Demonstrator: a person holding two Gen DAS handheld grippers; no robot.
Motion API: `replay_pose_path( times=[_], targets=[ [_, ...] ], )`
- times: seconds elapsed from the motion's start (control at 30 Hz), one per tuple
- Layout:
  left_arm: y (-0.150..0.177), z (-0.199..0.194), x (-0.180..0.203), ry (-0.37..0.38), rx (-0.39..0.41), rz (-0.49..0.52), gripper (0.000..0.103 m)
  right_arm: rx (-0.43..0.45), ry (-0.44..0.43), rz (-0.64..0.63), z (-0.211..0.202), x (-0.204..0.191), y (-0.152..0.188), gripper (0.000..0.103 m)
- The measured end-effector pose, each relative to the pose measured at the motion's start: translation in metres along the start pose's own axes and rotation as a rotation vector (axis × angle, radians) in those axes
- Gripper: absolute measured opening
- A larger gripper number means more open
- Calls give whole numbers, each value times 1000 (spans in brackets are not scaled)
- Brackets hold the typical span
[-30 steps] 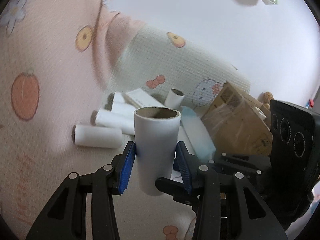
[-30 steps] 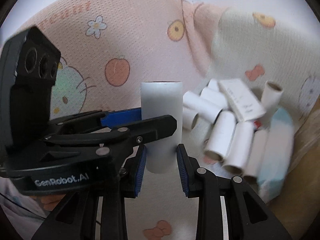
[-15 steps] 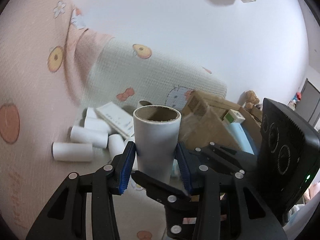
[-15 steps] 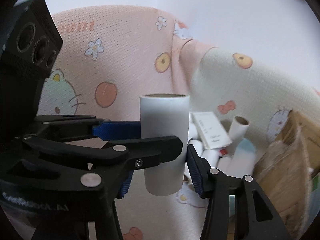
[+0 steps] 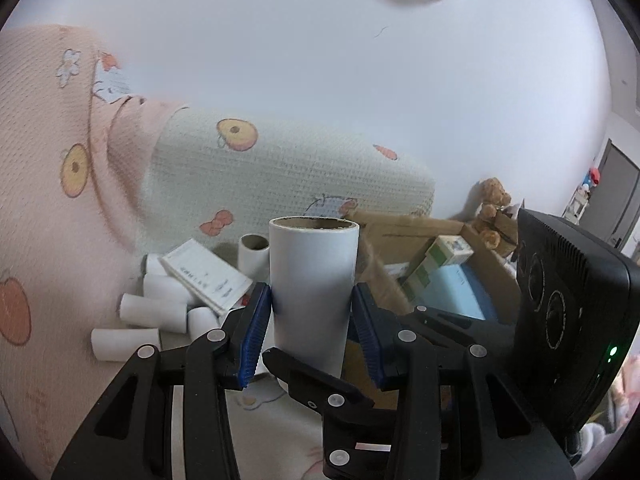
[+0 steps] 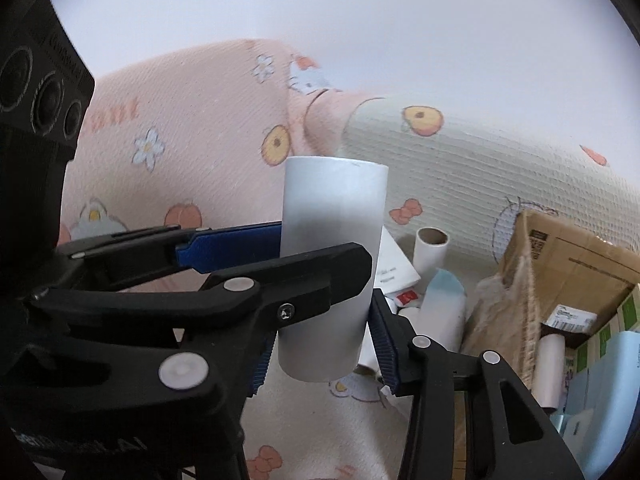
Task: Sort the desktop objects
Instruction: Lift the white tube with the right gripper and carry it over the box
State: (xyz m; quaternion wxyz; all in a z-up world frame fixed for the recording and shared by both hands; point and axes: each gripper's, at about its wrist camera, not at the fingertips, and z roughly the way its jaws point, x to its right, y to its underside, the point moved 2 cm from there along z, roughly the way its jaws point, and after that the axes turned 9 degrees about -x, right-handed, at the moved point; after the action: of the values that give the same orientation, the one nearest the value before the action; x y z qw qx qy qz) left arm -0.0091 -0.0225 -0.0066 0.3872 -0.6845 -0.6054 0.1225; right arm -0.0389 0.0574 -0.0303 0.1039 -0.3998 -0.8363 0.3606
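A white paper roll with a cardboard core (image 5: 312, 292) stands upright between both grippers, held in the air above the patterned cloth. My left gripper (image 5: 312, 332) is shut on its sides with blue pads. My right gripper (image 6: 324, 344) is shut on the same roll (image 6: 332, 264) lower down, crossing the left gripper's fingers (image 6: 240, 248). A heap of similar white rolls (image 5: 156, 312) and a white booklet (image 5: 204, 276) lie on the cloth behind.
An open cardboard box (image 6: 560, 264) to the right holds a white roll (image 6: 550, 364), green-white cartons (image 5: 444, 256) and a light blue pack (image 5: 452, 292). A light blue pack (image 6: 444, 300) lies by the heap. A teddy bear (image 5: 492, 208) sits behind the box.
Both grippers have lifted the roll higher and carried it rightward towards the cardboard box; the heap of rolls has slid left and lower in view. Both stay shut on the roll.
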Motion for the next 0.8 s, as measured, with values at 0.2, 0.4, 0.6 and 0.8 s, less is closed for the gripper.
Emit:
replay_pose_path(
  times=[0.2, 0.4, 0.6, 0.8],
  targets=[
    [-33, 0, 12, 93, -8, 7, 46, 9, 23, 40, -21, 19, -24, 41],
    [-59, 12, 26, 170, -34, 21, 46, 3, 41, 88, -36, 44, -41, 41],
    [-78, 33, 47, 210, -87, 65, 46, -29, 91, 123, -41, 67, -47, 41],
    [-91, 62, 77, 232, -125, 121, 46, -60, 131, 185, -45, 101, -43, 41]
  ],
)
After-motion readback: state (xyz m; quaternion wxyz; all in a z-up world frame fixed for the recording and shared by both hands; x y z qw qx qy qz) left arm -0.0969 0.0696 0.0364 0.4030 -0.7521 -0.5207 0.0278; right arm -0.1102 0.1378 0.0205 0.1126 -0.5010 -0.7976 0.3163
